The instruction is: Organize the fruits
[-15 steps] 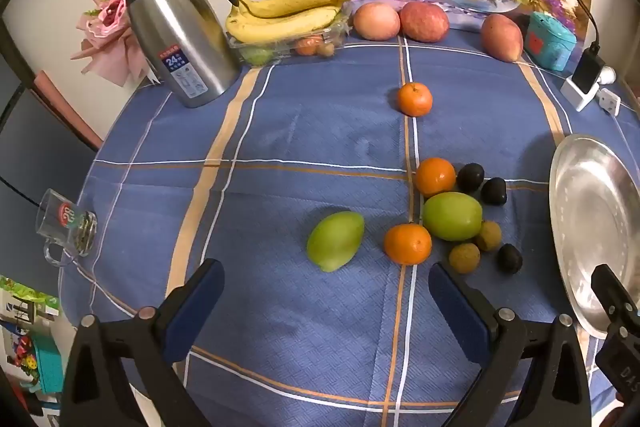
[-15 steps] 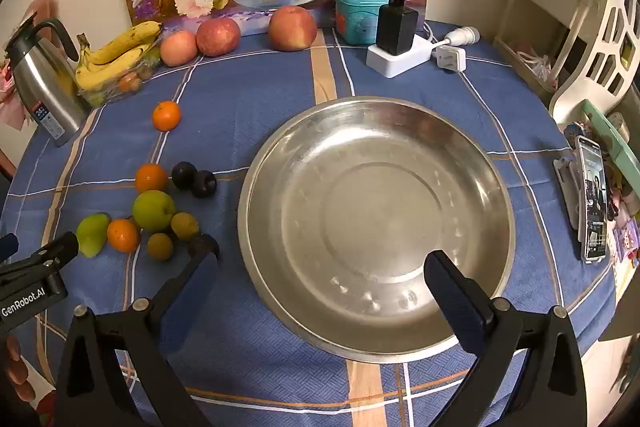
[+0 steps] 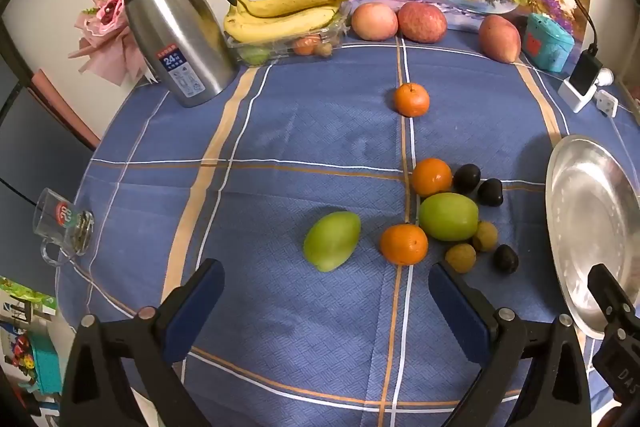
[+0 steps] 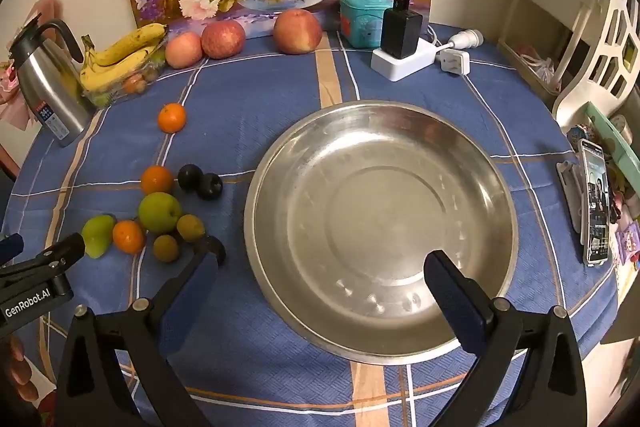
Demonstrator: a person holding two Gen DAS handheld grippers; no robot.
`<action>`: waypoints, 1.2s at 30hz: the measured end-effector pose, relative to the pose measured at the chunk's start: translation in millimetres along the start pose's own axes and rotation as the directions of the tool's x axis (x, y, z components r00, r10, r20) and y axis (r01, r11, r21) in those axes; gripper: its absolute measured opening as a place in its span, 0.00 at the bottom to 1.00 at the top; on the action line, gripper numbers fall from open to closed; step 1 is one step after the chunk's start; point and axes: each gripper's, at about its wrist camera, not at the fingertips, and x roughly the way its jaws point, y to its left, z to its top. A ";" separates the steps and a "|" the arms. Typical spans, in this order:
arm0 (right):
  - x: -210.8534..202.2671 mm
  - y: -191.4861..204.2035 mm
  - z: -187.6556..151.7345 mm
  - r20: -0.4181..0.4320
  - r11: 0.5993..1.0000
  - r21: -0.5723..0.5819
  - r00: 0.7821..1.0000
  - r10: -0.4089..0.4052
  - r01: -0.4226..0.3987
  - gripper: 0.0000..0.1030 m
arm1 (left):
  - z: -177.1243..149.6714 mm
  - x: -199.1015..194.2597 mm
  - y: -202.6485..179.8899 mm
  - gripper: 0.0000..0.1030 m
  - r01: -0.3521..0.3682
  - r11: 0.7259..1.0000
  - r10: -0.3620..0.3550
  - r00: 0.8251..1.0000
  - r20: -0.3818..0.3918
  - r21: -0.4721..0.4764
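A green mango (image 3: 331,246) lies on the blue tablecloth just ahead of my open, empty left gripper (image 3: 326,301). To its right is a cluster: two oranges (image 3: 404,243), a green apple (image 3: 448,215), dark plums (image 3: 466,178) and small brown fruits (image 3: 461,257). A lone orange (image 3: 411,99) lies farther back. The empty steel dish (image 4: 380,223) sits under my open, empty right gripper (image 4: 320,281), which hovers over its near rim. The cluster (image 4: 159,211) is left of the dish.
A steel thermos (image 3: 176,35), bananas on a clear box (image 3: 288,11) and three apples (image 3: 421,22) line the table's back edge. A teal tin (image 4: 363,15), power strip (image 4: 402,61) and phone (image 4: 595,201) are on the right. A glass mug (image 3: 60,227) stands at the left edge.
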 end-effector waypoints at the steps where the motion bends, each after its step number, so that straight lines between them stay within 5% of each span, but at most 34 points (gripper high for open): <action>1: 0.2 0.2 0.2 -0.001 1.000 0.000 1.000 0.001 -0.001 1.00 | 0.1 0.0 0.3 1.00 0.001 1.000 -0.001 1.000 -0.001 0.000; 36: 0.4 2.9 0.5 -0.001 1.000 -0.011 1.000 0.011 -0.011 1.00 | 0.5 -1.2 2.5 1.00 0.055 0.998 -0.055 0.998 0.007 -0.011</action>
